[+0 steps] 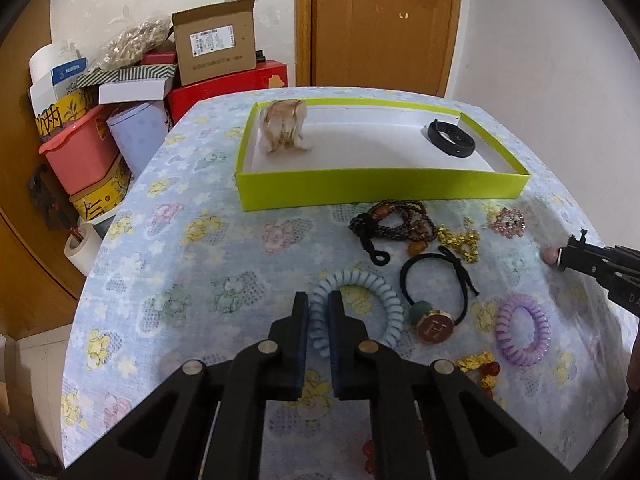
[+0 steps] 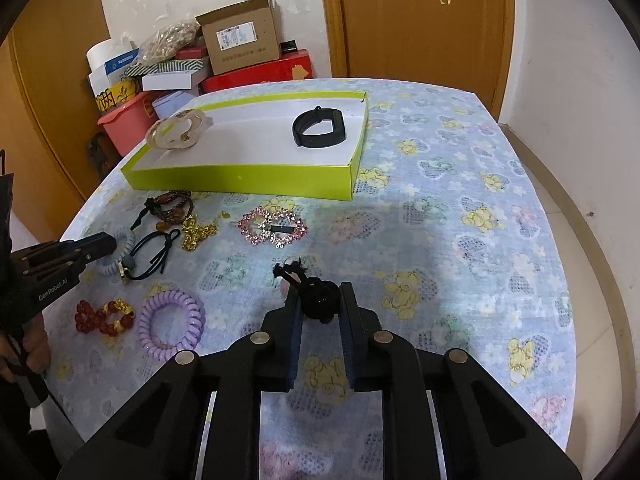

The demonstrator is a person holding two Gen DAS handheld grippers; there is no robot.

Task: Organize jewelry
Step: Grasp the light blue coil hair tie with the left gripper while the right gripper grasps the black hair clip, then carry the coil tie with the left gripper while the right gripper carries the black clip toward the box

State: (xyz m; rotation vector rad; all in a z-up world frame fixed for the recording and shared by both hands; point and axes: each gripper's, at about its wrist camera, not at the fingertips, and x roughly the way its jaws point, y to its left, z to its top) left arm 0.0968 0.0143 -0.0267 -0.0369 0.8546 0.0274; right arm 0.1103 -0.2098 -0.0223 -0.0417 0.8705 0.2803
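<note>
Blue coil tie (image 1: 352, 312) pinched — left jaws closed.

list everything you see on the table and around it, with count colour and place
tray: 1, lime green, far side of table
wristband: 1, black, in tray
hair clip: 1, beige, in tray
coil ties: 2, pale blue in left gripper, purple on cloth
bead bracelets: dark brown bunch, near tray
gold chain: 1, mid-table
sequin clip: 1, pink, mid-table
red-gold bracelet: 1, near edge
black tie: 1, with charm
boxes: several, behind table
left gripper: shut on blue coil
right gripper: shut on black bobble
</note>
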